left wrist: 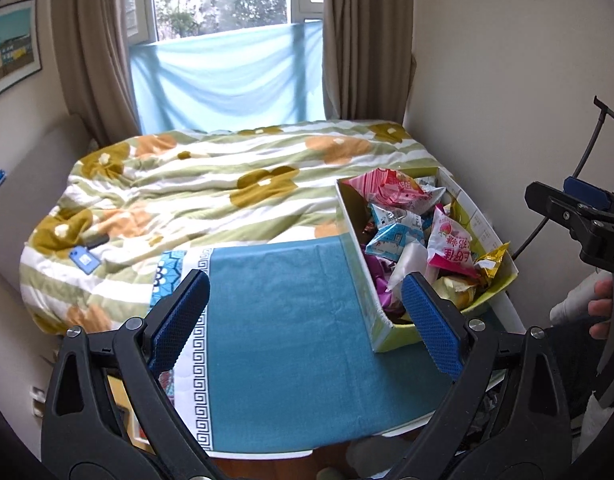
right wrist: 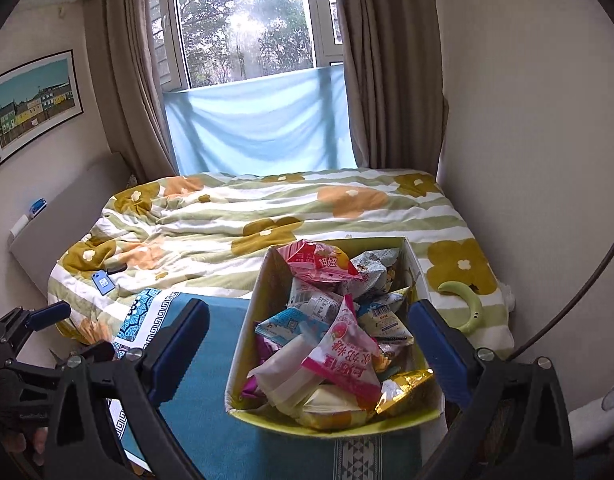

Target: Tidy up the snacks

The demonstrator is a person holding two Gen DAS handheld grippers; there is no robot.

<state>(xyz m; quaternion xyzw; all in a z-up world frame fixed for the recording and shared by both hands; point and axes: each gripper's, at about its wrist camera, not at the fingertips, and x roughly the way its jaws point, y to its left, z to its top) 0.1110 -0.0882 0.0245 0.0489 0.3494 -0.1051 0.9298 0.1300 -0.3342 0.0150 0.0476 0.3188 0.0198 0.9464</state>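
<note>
Blue cloth (right wrist: 211, 412), snack box (right wrist: 243, 344) between right fingers (right wrist: 439, 344)

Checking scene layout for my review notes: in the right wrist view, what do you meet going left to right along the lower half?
left gripper → small blue card on the quilt → teal cloth → snack box → pink candy bag → gold wrapper → green crescent

teal cloth (left wrist: 291, 320) covers the table – snack box (left wrist: 381, 330) sits on it.

soft daylight from the window (right wrist: 247, 28), glare on its glass, strong fisheye bending and dark corners.
</note>
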